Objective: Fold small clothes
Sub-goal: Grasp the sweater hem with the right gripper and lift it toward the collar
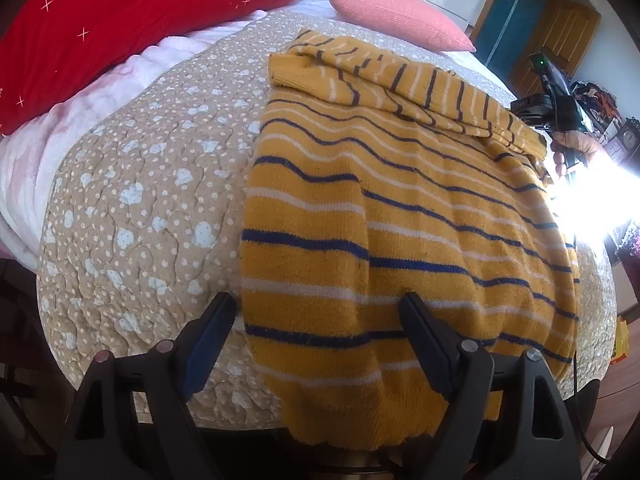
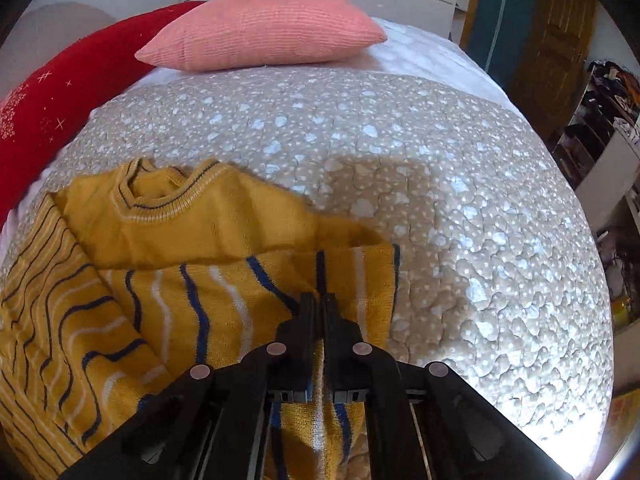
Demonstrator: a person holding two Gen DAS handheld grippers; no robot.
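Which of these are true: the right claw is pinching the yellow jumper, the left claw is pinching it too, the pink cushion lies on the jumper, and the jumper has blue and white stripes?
1. The right gripper is pinching the yellow jumper. True.
2. The left gripper is pinching it too. False: its jaws stand wide open.
3. The pink cushion lies on the jumper. False: it sits apart, further up the bed.
4. The jumper has blue and white stripes. True.

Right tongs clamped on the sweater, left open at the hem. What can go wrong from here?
1. Right tongs pinch only a narrow fold of the yellow striped sweater; pulling could slip it.
2. Left tongs are open, so the hem is unanchored and may drag.
3. The folded sleeve could shift.
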